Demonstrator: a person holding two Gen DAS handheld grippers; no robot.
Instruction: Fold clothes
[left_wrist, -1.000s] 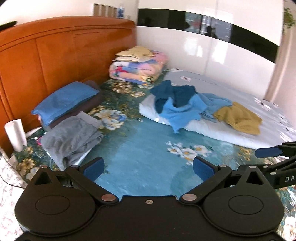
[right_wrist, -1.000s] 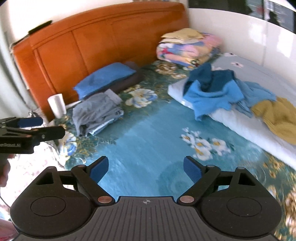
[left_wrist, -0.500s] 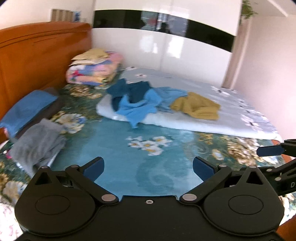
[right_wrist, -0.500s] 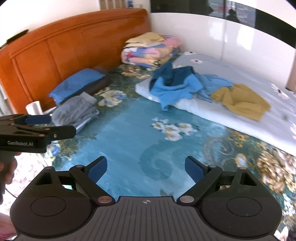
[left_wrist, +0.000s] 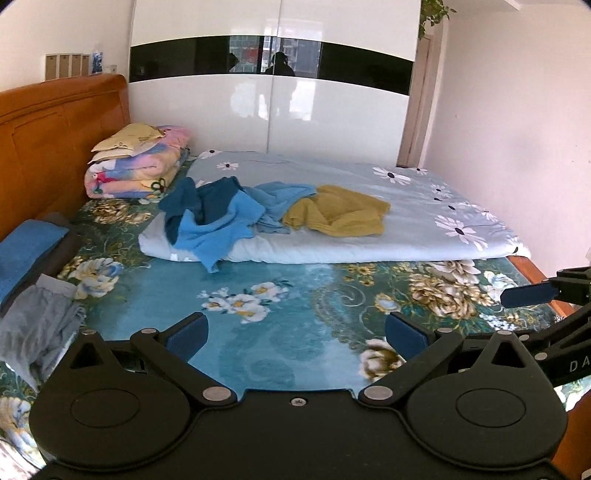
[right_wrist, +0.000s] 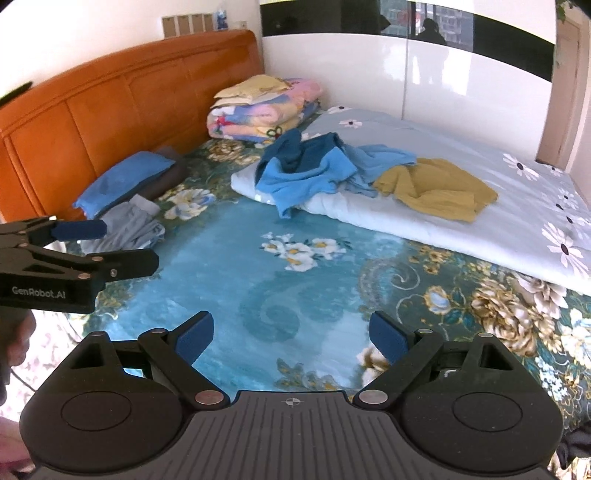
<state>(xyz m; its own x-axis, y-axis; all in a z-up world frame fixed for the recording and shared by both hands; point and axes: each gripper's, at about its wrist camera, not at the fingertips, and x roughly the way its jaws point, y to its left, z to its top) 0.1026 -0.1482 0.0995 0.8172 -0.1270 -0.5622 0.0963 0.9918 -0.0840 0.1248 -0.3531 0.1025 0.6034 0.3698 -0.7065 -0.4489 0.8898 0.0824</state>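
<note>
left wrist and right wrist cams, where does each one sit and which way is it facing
Left wrist: sits on the left claw, tilted down across the bed toward the white wardrobe; its own open blue pads show, plus the right claw at the right edge.
Right wrist: sits on the right claw, tilted down toward the headboard; its open pads show, plus the left claw and a hand at the left edge.
Shared: the unfolded blue clothes, yellow garment, grey clothes and folded blankets.

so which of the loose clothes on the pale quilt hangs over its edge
The light blue garment; its corner drapes onto the floral bedspread, while the mustard garment lies wholly on the quilt.
</note>
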